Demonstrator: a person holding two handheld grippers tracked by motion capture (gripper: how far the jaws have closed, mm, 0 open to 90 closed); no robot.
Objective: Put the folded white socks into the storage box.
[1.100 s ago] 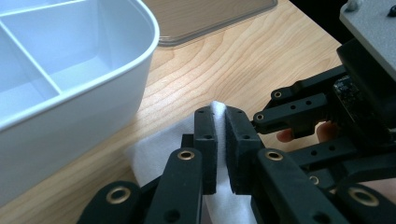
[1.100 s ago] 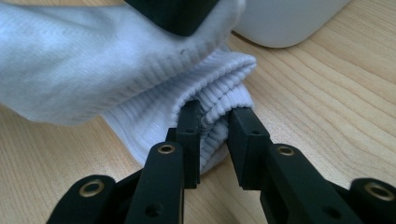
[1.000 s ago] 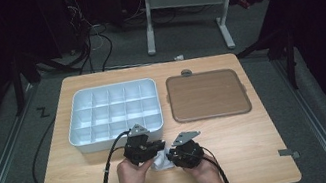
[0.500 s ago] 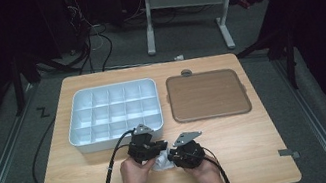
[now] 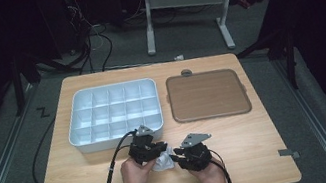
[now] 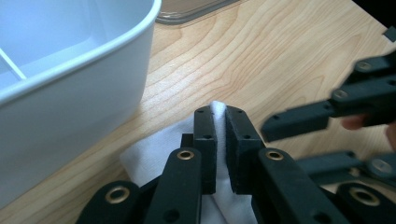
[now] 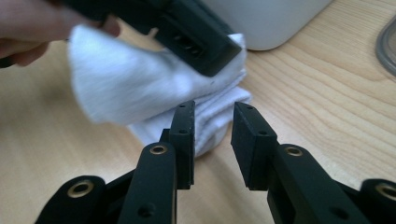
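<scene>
Tray (image 5: 113, 114): a white divided tray sat at the left of the worktop (image 5: 259, 130), its cells bare, just behind the hands.

Left tool (image 6: 220, 116): its jaws were pinched tight on a fold of the cloth (image 6: 154, 156), as the left gripper view showed; it seemed to be anchoring that end so the cloth could be worked.

Cloth: small, white and bunched, it lay on the worktop near the front edge, between the two tools and just in front of the tray's near wall.

Right tool (image 7: 213, 114): its jaws stood narrowly apart and had just been opening; a lower fold of the cloth lay just beyond the tips, not pressed by either pad. I'd judge it was lining up for a fresh hold.

Lid (image 5: 207, 95): a brown lid lay flat at the right, beside the tray, well clear of the work.
</scene>
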